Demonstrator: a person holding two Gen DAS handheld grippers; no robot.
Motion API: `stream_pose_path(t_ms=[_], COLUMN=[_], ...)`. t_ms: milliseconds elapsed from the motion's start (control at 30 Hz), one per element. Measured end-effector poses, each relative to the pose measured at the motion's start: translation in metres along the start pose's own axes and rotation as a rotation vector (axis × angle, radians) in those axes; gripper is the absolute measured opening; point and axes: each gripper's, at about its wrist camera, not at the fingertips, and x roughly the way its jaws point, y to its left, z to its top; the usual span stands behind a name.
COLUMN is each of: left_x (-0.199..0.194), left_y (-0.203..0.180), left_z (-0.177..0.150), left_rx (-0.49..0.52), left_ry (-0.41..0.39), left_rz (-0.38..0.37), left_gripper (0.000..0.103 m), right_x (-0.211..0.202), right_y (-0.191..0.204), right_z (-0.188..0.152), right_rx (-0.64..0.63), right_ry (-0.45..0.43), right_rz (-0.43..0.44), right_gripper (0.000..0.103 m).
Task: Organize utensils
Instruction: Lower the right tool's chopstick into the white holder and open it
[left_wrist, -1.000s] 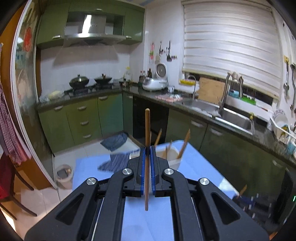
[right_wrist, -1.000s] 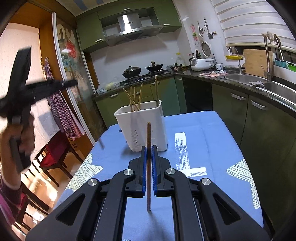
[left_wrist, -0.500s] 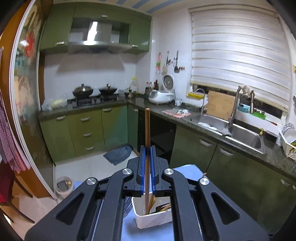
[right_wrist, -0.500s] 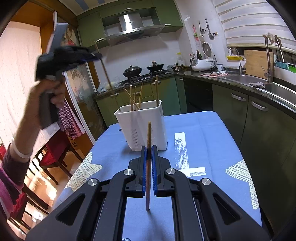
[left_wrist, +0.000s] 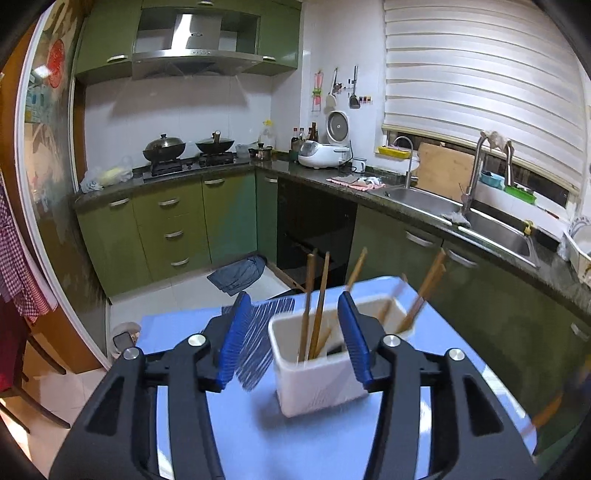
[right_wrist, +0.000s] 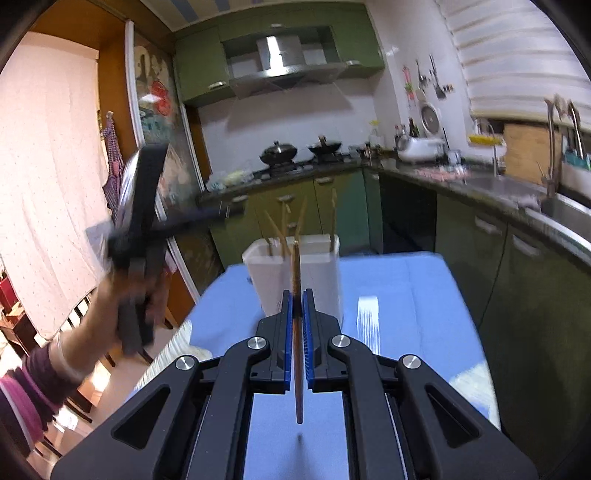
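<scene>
L tongs (left_wrist: 291, 332) have just been opening, nothing between the pads, above white utensil holder (left_wrist: 314, 380) w/ chopsticks (left_wrist: 318, 302) inside. R tongs (right_wrist: 296, 314) clamp one chopstick (right_wrist: 297, 332) upright. Holder sits on blue counter (right_wrist: 406, 291).

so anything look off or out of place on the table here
Nothing stands out. The white holder stands upright on the blue table, chopsticks leaning loosely inside. The right gripper holds one more chopstick.

- White rectangular holder (left_wrist: 314, 384) stands upright on the blue tabletop (left_wrist: 258, 435), several wooden chopsticks (left_wrist: 317, 306) leaning inside it.
- One more chopstick (right_wrist: 297, 332) stands vertical, clamped between blue fingers (right_wrist: 308, 347).
</scene>
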Motion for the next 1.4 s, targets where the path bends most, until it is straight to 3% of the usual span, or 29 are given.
stream_pose_path(t_ms=[233,367,533,733,1000,1067,1100,1133,1267,1333,1400], left_x=[-0.072,-0.1,-0.118,-0.127,-0.138,-0.141,-0.143,-0.145,-0.149,-0.151,-0.152], left_y=[0.016,0.012,0.007,-0.003,-0.002,-0.004,-0.006,-0.008,-0.011,-0.008,-0.006], left_z=[-0.054,-0.07,-0.079,-0.09,-0.104,-0.106,-0.106,-0.107,-0.107,-0.108,-0.111], left_rx=[-0.051,0.003,0.021,0.055,-0.068,-0.086,-0.083,-0.077,-0.073,-0.092,-0.107], left_ry=[-0.101,-0.141,-0.142,-0.155,-0.161,-0.175,-0.184,-0.193,-0.205,-0.2,-0.194], left_rz=[0.011,0.045,0.031,0.043,0.014,0.016,0.027,0.043,0.07,0.067,0.058], left_gripper=[0.08,0.085,0.087,0.093,0.096,0.096,0.096,0.096,0.096,0.096,0.096], right_x=[0.0,0.022,0.077,0.141,0.197,0.204,0.205,0.203,0.162,0.134,0.101], right_y=[0.013,0.014,0.004,-0.006,-0.015,-0.014,-0.013,-0.013,-0.003,0.001,0.005], right_z=[0.091,0.132,0.156,0.145,0.092,0.082,0.078,0.075,0.068,0.058,0.042], right_rx=[-0.046,-0.041,-0.015,-0.015,-0.014,-0.021,-0.021,-0.021,-0.023,-0.033,-0.044], right_ry=[-0.197,-0.242,-0.203,-0.105,0.041,0.067,0.072,0.066,-0.008,-0.049,-0.092], right_rz=[-0.015,-0.062,-0.09,-0.126,-0.123,-0.114,-0.11,-0.108,-0.079,-0.081,-0.097], right_gripper=[0.006,0.006,0.006,0.006,0.006,0.011,0.022,0.028,0.031,0.047,0.049])
